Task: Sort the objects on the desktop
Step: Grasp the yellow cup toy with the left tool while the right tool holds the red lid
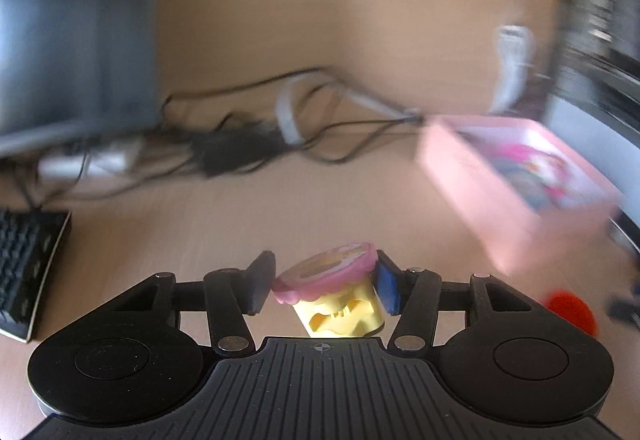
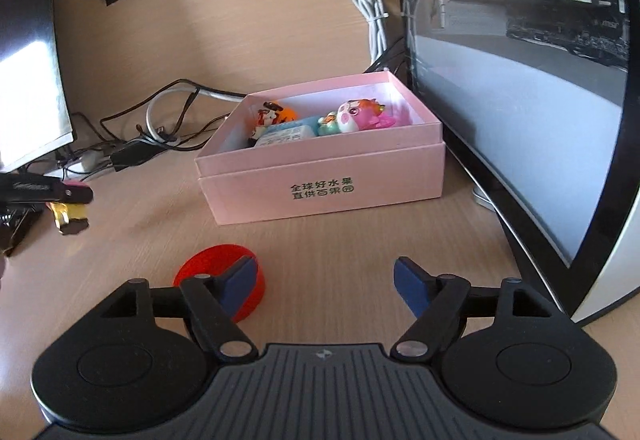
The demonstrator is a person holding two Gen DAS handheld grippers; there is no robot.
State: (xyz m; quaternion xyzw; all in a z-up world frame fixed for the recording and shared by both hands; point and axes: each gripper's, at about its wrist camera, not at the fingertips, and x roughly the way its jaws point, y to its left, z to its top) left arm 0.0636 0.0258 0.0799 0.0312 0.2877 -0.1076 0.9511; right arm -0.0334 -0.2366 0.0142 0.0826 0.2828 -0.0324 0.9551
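The left gripper (image 1: 326,286) clenches a tilted yellow toy cup with a pink lid (image 1: 340,300), and the open pink box (image 2: 320,179) lies far right of it, while the right gripper (image 2: 326,286) stands open and empty, nearer the box.

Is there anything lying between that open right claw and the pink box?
Only bare desk, seen in the right wrist view. The red ring sits off to the left of the right gripper, short of the pink box.

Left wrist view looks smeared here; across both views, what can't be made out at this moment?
- Left wrist view: motion blur smears the pink box, so its contents are unreadable.
- Same view: the toy's underside is hidden behind the left gripper body.
- Right wrist view: the right gripper's left finger covers part of the red ring.
- Right wrist view: the box's lower contents sit behind its front wall.
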